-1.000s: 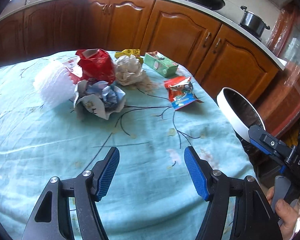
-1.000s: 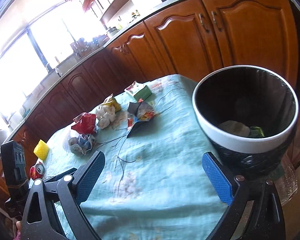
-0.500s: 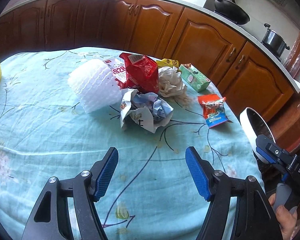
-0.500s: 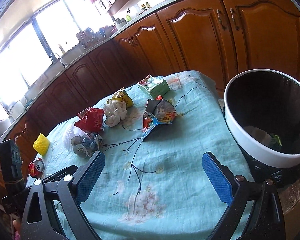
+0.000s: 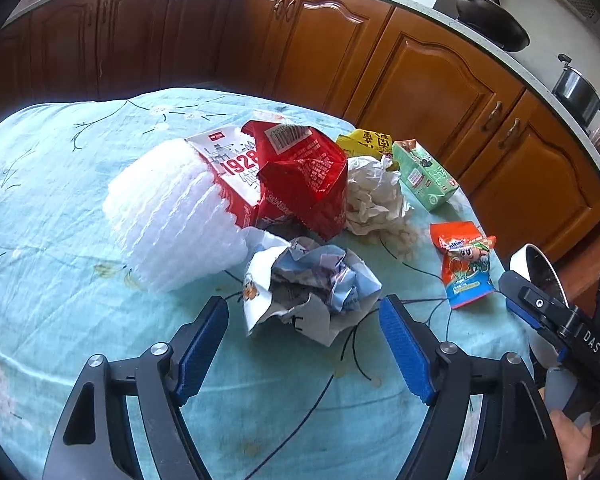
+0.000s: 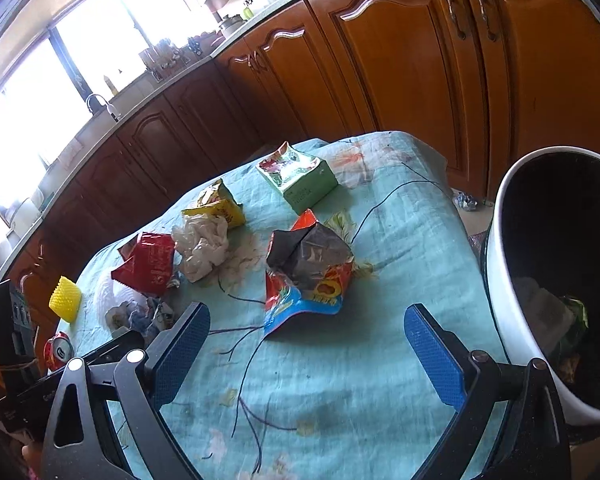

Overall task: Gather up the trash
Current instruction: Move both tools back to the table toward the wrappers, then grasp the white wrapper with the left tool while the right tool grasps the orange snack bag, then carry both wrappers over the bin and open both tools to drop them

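Trash lies on a teal tablecloth [image 5: 52, 248]. My left gripper [image 5: 304, 344] is open and empty, its jaws on either side of the near edge of a crumpled blue-white paper wad [image 5: 312, 288]. Behind it lie white foam netting [image 5: 168, 220], a red snack bag [image 5: 300, 180], a white crumpled paper [image 5: 374, 196], a yellow packet [image 5: 368, 140], a green carton [image 5: 424, 176] and an orange-blue wrapper [image 5: 466, 264]. My right gripper [image 6: 308, 344] is open and empty, just short of that orange-blue wrapper [image 6: 308, 276]. The white-rimmed black bin [image 6: 540, 280] stands at the right.
Wooden kitchen cabinets [image 5: 420, 64] curve behind the table. A yellow foam piece [image 6: 65, 299] and a red can [image 6: 58, 350] sit at the table's left end. The bin holds some trash [image 6: 548, 312]. The right gripper's body [image 5: 552, 316] shows at the right of the left wrist view.
My left gripper has moved forward and left up to the paper wad. My right gripper has swung left, away from the bin and toward the orange-blue wrapper. Both stay open.
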A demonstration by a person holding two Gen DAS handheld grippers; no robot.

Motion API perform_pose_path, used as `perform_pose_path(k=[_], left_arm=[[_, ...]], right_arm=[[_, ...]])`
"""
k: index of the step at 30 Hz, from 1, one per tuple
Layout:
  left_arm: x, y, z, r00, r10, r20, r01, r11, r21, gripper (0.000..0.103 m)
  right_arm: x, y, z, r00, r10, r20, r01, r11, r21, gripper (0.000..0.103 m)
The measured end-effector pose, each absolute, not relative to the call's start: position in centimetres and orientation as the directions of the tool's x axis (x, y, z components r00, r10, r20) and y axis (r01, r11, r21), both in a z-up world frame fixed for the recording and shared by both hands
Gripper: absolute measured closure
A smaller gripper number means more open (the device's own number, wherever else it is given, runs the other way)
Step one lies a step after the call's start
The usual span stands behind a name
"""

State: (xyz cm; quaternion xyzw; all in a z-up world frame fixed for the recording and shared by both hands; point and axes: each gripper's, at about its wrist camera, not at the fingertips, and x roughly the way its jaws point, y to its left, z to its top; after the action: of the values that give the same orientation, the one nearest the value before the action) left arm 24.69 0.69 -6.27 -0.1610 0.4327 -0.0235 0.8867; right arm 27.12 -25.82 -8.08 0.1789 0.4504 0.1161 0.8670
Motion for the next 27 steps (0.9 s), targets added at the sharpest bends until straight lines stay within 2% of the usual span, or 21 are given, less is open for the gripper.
perform_pose_path(k=[5, 7, 8, 9, 10, 11, 12, 14, 18, 21, 27], left_arm=[[26.1, -0.5, -6.9, 0.621, -0.148, -0.77, -0.083, 0.964, -0.252, 0.029], [26.3, -1.0, -7.3, 0.616, -0.146, -0.774, -0.067, 0.969, -0.236, 0.048], [26.2, -1.2, -7.5, 0.612, -0.146, -0.777, -0.061, 0.971, -0.231, 0.052], [26.2, -1.4, -7.6, 0.614, -0.142, -0.776, -0.058, 0.973, -0.224, 0.055], [26.2, -1.5, -7.5, 0.62, -0.14, -0.772, -0.055, 0.974, -0.221, 0.063], [26.2, -1.7, -7.5, 0.621, -0.148, -0.769, -0.046, 0.973, -0.225, 0.065], [26.1, -1.7, -7.5, 0.621, -0.162, -0.767, -0.036, 0.972, -0.234, 0.073], [25.8, -1.9, -7.3, 0.626, -0.175, -0.76, -0.02, 0.971, -0.24, 0.077], [24.7, -2.3, -6.8, 0.632, -0.208, -0.746, 0.019, 0.967, -0.254, 0.081], [23.7, -2.9, -6.4, 0.63, -0.242, -0.737, 0.048, 0.96, -0.275, 0.087], [21.8, -4.2, -5.4, 0.633, -0.296, -0.715, 0.114, 0.95, -0.292, 0.088]], right_arm=[[29.7, -25.4, -9.5, 0.528, 0.372, -0.763, -0.035, 0.907, 0.419, 0.005], [30.0, -24.9, -9.5, 0.529, 0.362, -0.768, -0.048, 0.916, 0.399, 0.011], [29.9, -24.7, -9.4, 0.528, 0.36, -0.769, -0.057, 0.919, 0.391, 0.025], [29.9, -24.6, -9.4, 0.524, 0.358, -0.773, -0.065, 0.921, 0.383, 0.046], [29.7, -24.4, -9.5, 0.518, 0.355, -0.779, -0.066, 0.924, 0.377, 0.056], [29.7, -24.4, -9.5, 0.513, 0.351, -0.784, -0.067, 0.926, 0.371, 0.071], [29.4, -24.4, -9.6, 0.513, 0.351, -0.783, -0.07, 0.927, 0.37, 0.075], [28.9, -24.5, -9.3, 0.524, 0.351, -0.776, -0.076, 0.927, 0.368, 0.082], [27.5, -24.7, -8.0, 0.55, 0.359, -0.754, -0.094, 0.924, 0.372, 0.089], [26.0, -24.8, -6.9, 0.566, 0.368, -0.738, -0.108, 0.92, 0.376, 0.089], [23.0, -25.7, -5.3, 0.597, 0.368, -0.713, -0.117, 0.919, 0.377, 0.089]])
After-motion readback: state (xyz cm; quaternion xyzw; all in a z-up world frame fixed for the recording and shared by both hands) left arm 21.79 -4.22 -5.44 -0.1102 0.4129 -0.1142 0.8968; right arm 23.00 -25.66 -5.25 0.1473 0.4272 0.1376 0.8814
